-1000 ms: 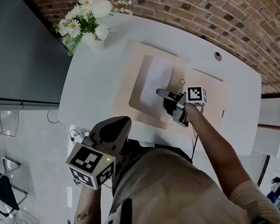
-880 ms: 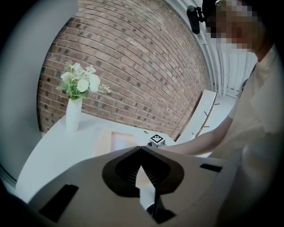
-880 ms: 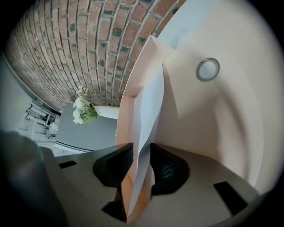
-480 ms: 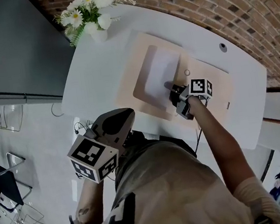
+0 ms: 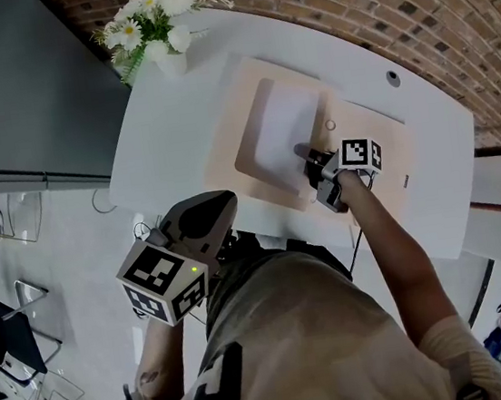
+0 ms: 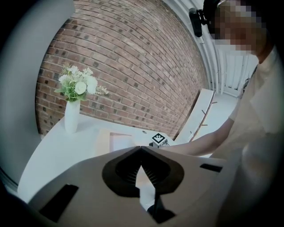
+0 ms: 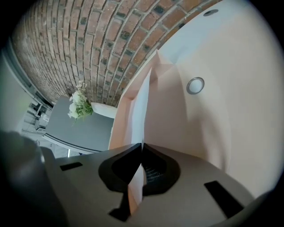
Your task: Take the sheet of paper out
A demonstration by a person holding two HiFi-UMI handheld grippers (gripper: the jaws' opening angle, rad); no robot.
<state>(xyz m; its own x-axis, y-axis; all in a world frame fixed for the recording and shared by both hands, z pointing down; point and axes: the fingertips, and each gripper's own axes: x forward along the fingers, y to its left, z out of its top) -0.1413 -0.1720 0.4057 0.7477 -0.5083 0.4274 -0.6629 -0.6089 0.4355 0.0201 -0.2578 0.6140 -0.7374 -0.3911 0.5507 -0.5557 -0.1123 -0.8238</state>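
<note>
White sheet of paper lies inside open peach card folder on white surface. Right tongs closed, pinching the sheet's near edge; a folder layer may be caught too, cannot separate them. Left tongs closed, empty, away from the folder. Judgement: sheet is light, limp, tears easily; edge grip suits, draw flat. No legible writing; only square markers on cubes.

The person wears a beige short-sleeved shirt with a dark printed mark. The left tool and the right tool are grey, each carrying a cube of black-and-white square markers.
</note>
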